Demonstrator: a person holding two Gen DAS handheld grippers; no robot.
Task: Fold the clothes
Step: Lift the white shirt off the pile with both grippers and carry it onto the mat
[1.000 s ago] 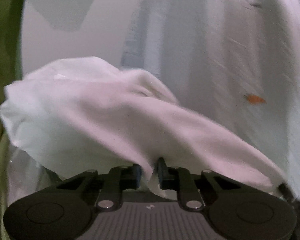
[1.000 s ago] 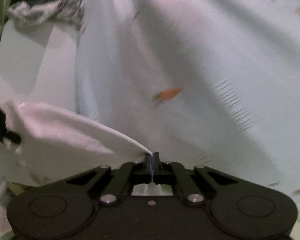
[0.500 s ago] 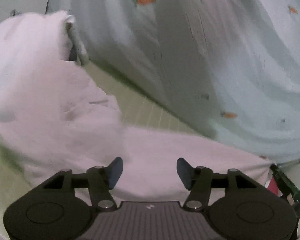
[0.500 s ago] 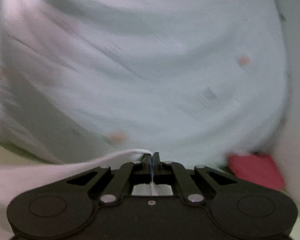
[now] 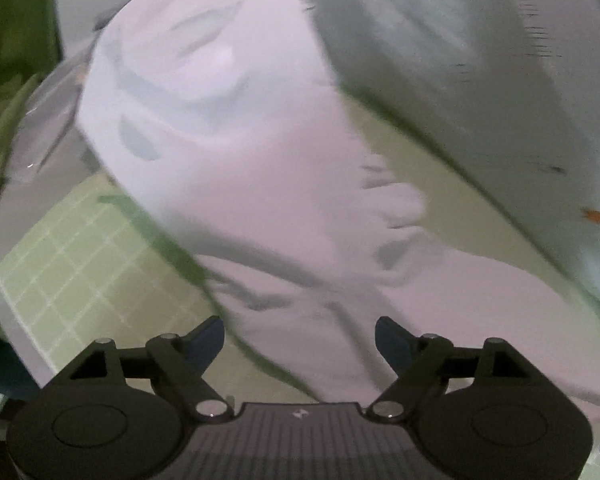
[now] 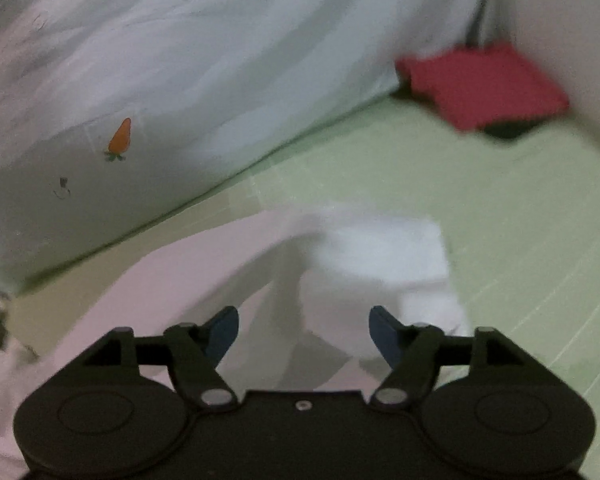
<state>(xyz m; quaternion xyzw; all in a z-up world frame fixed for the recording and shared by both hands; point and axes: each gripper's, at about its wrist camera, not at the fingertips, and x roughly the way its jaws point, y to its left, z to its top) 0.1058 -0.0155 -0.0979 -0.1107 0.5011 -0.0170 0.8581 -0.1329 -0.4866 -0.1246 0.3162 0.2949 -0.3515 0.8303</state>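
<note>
A white garment (image 5: 240,152) lies loose and rumpled on the green checked bed sheet (image 5: 60,272), part of it bunched up at the upper left of the left wrist view. My left gripper (image 5: 299,340) hovers over its near edge, jaws opening wide, cloth below the gap but not pinched. In the right wrist view the same white garment (image 6: 372,260) lies with a squarish end on the green sheet (image 6: 520,220). My right gripper (image 6: 303,334) stands just above it, jaws opening, pads clear of the cloth.
A pale quilt with small carrot prints (image 6: 180,80) is heaped along the far side of the bed (image 5: 500,80). A red folded cloth (image 6: 480,84) lies by the white wall at the upper right. A clear plastic sheet (image 5: 48,120) sits at the left edge.
Both grippers held the white garment pinched a second ago; both have let go and opened. The garment has dropped onto the green sheet, and both views have swung down toward the bed.
</note>
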